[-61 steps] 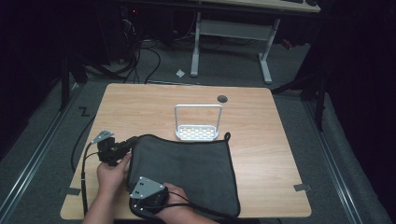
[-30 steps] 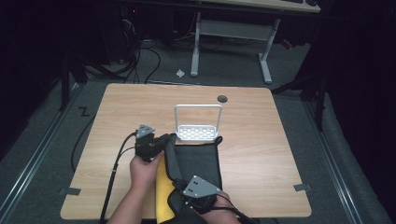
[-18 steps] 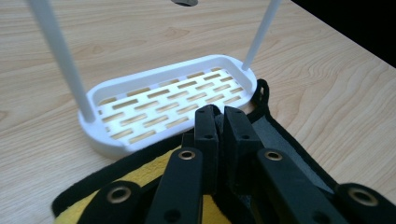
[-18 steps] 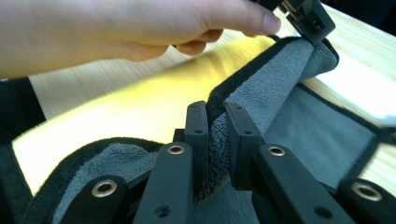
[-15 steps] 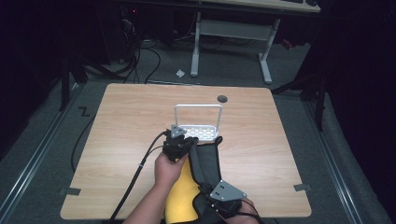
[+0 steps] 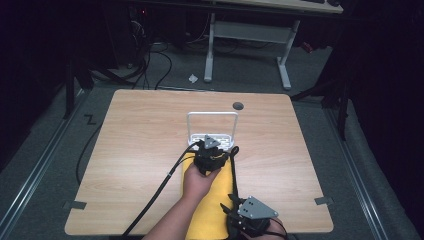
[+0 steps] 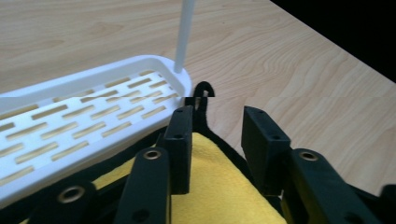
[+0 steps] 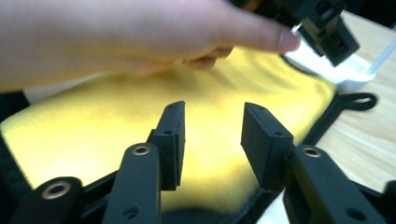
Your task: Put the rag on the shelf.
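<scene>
Cloth (image 6: 210, 205) now folded yellow-side up, left gripper (image 7: 212, 140) open by rack (image 7: 84, 107)

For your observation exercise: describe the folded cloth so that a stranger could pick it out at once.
Start at the wooden table. Below the white slotted rack at its middle, toward the near edge, lies the cloth. It is bright yellow with black edging and a small black loop at one corner.

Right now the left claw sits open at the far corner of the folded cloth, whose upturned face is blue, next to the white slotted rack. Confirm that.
Not quite: the folded cloth's upturned face is yellow with a black edge, not blue, as the left gripper view shows. The rest holds: the left claw sits open at its far corner, next to the white slotted rack.
</scene>
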`<state>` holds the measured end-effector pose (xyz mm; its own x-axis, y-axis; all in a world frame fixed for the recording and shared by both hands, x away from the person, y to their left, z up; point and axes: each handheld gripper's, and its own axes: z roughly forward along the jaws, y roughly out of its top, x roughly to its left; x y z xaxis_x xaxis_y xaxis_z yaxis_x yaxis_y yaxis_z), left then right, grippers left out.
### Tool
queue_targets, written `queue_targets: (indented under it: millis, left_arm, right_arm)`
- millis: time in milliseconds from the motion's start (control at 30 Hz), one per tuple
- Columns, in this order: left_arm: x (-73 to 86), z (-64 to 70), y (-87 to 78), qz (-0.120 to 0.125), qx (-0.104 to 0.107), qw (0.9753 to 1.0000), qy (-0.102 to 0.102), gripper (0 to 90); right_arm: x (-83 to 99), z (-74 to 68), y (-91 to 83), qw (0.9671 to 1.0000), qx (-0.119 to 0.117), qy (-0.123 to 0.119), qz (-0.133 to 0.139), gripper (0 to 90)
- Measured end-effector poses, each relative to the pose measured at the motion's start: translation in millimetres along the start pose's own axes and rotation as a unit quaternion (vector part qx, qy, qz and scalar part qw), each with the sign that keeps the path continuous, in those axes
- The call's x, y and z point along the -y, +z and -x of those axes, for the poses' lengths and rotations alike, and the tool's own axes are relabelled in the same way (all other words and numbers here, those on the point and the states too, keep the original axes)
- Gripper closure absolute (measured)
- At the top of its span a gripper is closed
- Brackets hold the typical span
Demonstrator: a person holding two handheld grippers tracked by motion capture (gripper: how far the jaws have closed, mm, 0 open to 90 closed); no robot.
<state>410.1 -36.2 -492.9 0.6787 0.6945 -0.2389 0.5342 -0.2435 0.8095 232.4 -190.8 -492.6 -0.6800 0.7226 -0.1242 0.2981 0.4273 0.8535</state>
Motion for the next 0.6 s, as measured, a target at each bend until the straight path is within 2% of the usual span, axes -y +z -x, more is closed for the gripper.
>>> queue_targets:
  millis: [133,300,367,433,467,500,567,600]
  left_arm:
    - [2.1,-0.7,-4.9,-0.001,0.000,1.0000,0.007,59.2]
    - [13.8,-15.8,-22.0,-0.001,-0.007,1.0000,-0.002,57.2]
    - [20.0,-23.0,-31.3,0.000,-0.014,0.9999,-0.002,57.2]
    - [30.1,-34.6,-48.1,0.004,-0.020,0.9998,-0.008,57.1]
    - [30.1,-34.6,-48.1,0.004,-0.020,0.9998,-0.008,57.1]
    - [37.8,-42.1,-59.5,0.002,-0.027,0.9996,-0.009,57.1]
    - [41.9,-45.0,-65.0,0.001,-0.030,0.9995,-0.012,55.9]
    - [50.8,-49.7,-76.7,0.003,-0.034,0.9993,-0.014,55.8]
  right_arm:
    - [1.2,5.7,0.5,1.0000,0.006,0.007,0.001,59.6]
    - [7.1,13.8,8.7,0.9996,0.007,0.020,-0.016,60.6]
    - [7.5,14.1,9.9,0.9996,0.006,0.021,-0.018,60.7]
    - [7.5,13.3,12.6,0.9996,0.005,0.018,-0.022,60.7]
    - [7.6,13.3,13.4,0.9996,0.005,0.018,-0.022,60.7]
    - [7.8,13.2,14.1,0.9995,0.005,0.018,-0.024,60.7]
    - [8.6,13.1,15.6,0.9995,0.005,0.017,-0.028,60.7]
    - [9.1,13.3,16.1,0.9994,0.004,0.016,-0.029,60.7]
